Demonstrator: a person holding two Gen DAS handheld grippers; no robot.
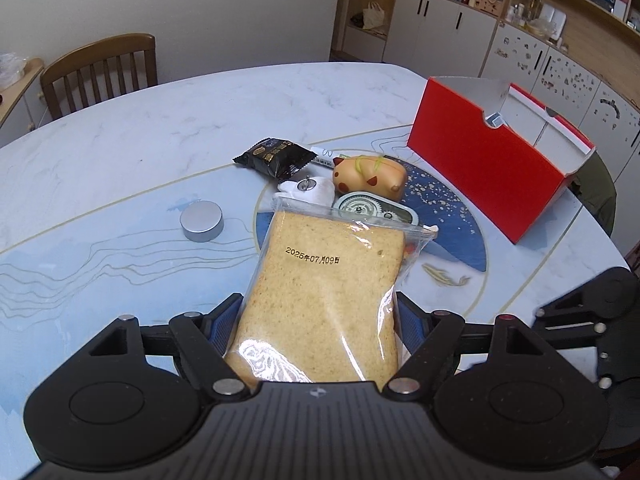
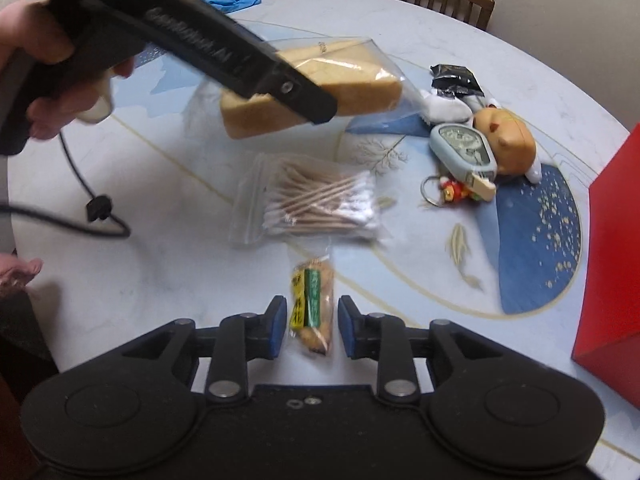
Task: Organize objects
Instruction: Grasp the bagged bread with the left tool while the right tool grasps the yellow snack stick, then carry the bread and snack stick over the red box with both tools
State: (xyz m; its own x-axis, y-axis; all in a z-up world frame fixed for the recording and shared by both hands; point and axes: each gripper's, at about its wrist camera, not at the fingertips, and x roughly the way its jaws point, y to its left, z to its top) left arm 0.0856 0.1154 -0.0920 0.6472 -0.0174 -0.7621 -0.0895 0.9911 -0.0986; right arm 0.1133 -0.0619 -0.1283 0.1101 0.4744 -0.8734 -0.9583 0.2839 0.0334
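Snack packet (image 2: 313,312) lies btwn right gripper (image 2: 312,327) pads, jaws apart, no contact; left gripper (image 1: 316,320) clamps bagged bread (image 1: 324,280) above table (image 1: 120,152).

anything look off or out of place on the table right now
Nothing looks spilled or broken. The oddest spot is the loose heap mid-table: the tan toy animal lies tipped on its side against the grey-blue gadget. The bagged bread is off the table, clamped in the left gripper.

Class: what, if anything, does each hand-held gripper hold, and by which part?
Left hand-held gripper: bagged bread slice, by its near end's side edges. Right hand-held gripper: nothing; open around a small snack packet.
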